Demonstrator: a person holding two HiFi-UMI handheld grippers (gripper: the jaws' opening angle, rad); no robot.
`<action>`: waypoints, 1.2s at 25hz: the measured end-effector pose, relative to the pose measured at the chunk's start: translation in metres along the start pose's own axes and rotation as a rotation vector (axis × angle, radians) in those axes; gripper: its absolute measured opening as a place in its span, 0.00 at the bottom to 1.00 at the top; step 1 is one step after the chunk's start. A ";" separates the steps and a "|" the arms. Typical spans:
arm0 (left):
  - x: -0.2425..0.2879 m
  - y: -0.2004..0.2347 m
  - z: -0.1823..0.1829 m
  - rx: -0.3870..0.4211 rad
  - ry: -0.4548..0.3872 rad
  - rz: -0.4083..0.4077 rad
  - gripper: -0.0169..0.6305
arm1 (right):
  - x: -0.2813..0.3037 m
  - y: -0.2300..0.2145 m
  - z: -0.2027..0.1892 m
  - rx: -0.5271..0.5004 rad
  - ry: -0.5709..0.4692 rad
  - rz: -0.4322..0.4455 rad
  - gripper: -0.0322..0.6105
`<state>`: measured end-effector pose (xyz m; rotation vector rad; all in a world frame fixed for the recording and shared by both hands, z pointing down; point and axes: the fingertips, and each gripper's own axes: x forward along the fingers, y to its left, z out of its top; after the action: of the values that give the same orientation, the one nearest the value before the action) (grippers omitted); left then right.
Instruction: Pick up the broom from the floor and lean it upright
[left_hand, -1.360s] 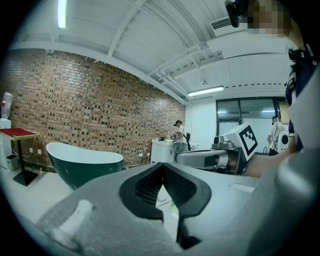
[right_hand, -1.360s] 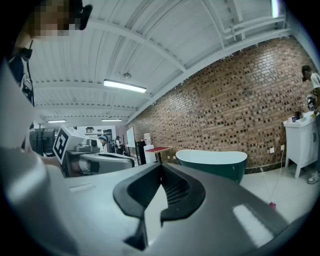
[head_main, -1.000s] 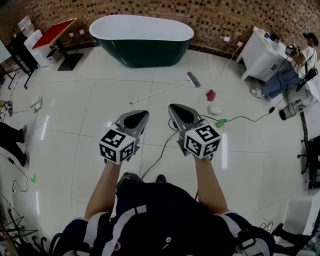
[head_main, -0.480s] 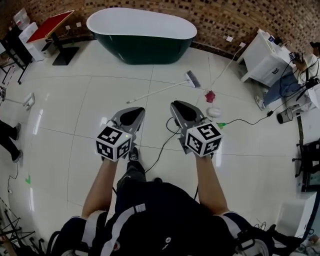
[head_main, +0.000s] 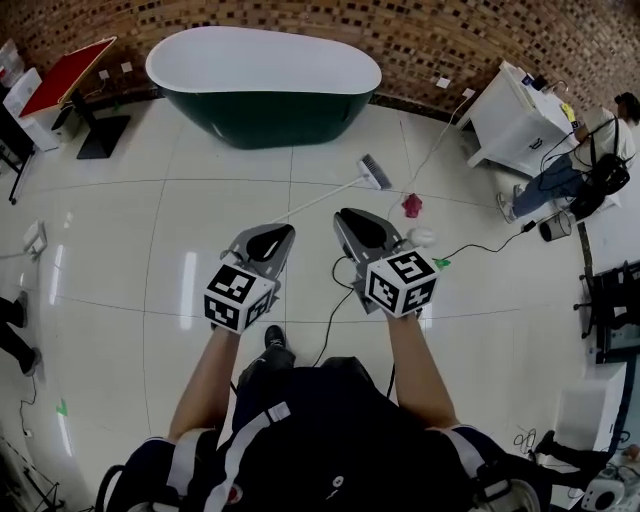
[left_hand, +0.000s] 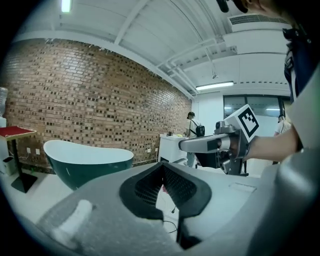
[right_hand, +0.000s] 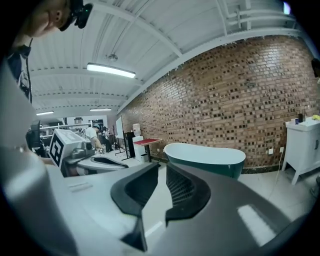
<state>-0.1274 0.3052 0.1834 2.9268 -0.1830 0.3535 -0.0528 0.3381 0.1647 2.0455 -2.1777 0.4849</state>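
The broom (head_main: 335, 188) lies flat on the white tiled floor, its bristle head towards the bathtub and its pale handle running down-left towards my grippers. The left gripper (head_main: 280, 234) hovers just short of the handle's near end; its tips meet with nothing held (left_hand: 162, 166). The right gripper (head_main: 350, 220) is level with it on the right, also short of the broom. Its jaws have just been opening and now show a narrow gap with nothing in it (right_hand: 162, 167). Neither gripper touches the broom.
A dark green bathtub (head_main: 262, 75) stands against the brick wall beyond the broom. A red rag (head_main: 411, 206), a white round object (head_main: 422, 236) and a black cable (head_main: 325, 322) lie on the floor nearby. A white cabinet (head_main: 500, 115) and a seated person (head_main: 590, 150) are at the right.
The person has walked forward. Both grippers have moved closer to the broom, which now lies just beyond their tips, and the bathtub is nearer.
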 end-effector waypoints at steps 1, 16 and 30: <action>0.002 0.010 0.000 0.010 0.008 -0.006 0.03 | 0.010 0.000 0.002 0.006 0.001 -0.006 0.11; 0.075 0.114 -0.011 -0.039 0.050 0.049 0.03 | 0.123 -0.064 -0.001 0.039 0.044 0.069 0.11; 0.185 0.228 -0.016 -0.103 0.102 0.310 0.03 | 0.261 -0.180 0.006 -0.102 0.138 0.385 0.11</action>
<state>0.0142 0.0674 0.2827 2.7686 -0.6235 0.5203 0.1045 0.0810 0.2645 1.4960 -2.4566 0.5212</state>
